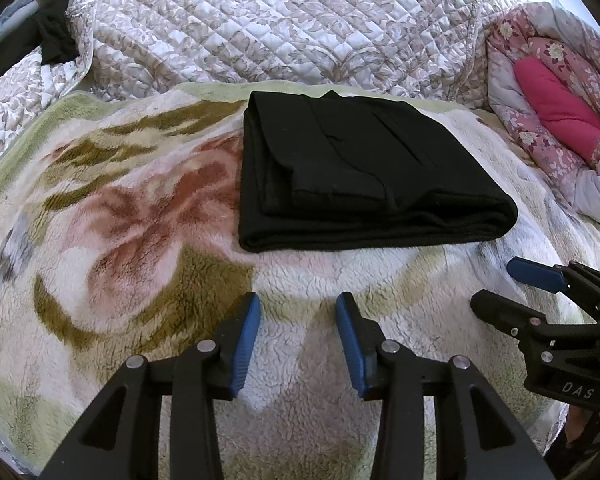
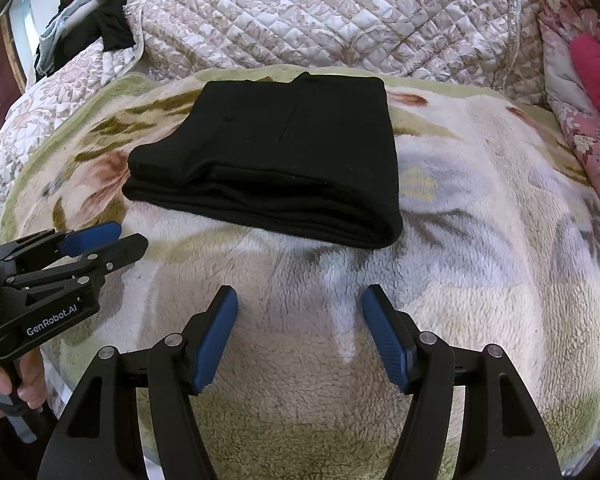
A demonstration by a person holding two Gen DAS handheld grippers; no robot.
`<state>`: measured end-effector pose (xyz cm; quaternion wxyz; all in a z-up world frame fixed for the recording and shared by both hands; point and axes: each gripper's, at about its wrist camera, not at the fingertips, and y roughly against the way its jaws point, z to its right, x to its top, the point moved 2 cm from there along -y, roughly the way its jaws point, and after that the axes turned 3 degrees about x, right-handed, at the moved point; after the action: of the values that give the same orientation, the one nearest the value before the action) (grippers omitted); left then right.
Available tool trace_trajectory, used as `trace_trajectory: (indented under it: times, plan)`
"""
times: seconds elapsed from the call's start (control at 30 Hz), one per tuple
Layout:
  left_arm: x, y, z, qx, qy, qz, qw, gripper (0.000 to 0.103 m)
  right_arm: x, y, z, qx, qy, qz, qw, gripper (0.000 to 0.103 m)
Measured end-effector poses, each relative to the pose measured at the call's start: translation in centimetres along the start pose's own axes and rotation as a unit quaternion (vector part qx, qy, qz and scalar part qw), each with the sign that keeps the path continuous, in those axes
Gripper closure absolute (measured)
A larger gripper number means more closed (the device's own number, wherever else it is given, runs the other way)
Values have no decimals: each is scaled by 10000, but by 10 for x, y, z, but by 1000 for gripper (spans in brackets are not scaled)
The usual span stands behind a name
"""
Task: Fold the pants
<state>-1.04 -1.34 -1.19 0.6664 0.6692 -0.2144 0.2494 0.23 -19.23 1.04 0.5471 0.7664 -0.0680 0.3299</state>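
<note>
Nearest in the left wrist view, the left gripper [image 1: 298, 300] is hovering over the fleece blanket [image 1: 140, 240] with its blue-padded fingers [image 1: 248, 336] standing apart, nothing lying between them. To its right in that view, the right gripper [image 1: 496, 284] is reaching in from the side, one blue pad and one black finger showing, also spread and empty.

In the right wrist view, the right gripper [image 2: 300, 292] is pointing down at the same blanket [image 2: 480, 280], its fingers [image 2: 216, 336] spread wide with only fleece showing in the gap. At the left edge of this view the left gripper [image 2: 130, 236] is coming in, and a hand [image 2: 4, 380] is gripping its handle low in the corner.

Just beyond both grippers and apart from them, the black pants [image 1: 364, 168] are lying folded into a compact, layered rectangle on the floral blanket, the thick folded edge facing near; neither gripper is touching the pants [image 2: 276, 160].

Farther back, a quilted bedspread [image 1: 280, 20] is rising behind the blanket. A pink floral comforter [image 1: 560, 120] is bunching at the far right, and dark clothing [image 2: 108, 24] is heaping at the far left.
</note>
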Motion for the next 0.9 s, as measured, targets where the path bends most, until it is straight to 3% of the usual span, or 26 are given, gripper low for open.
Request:
trace_trajectory:
  times: [0.9]
  plan:
    - [1, -1, 1, 40, 19, -41, 10000, 59, -1, -1, 0, 34, 23, 54, 10000, 36]
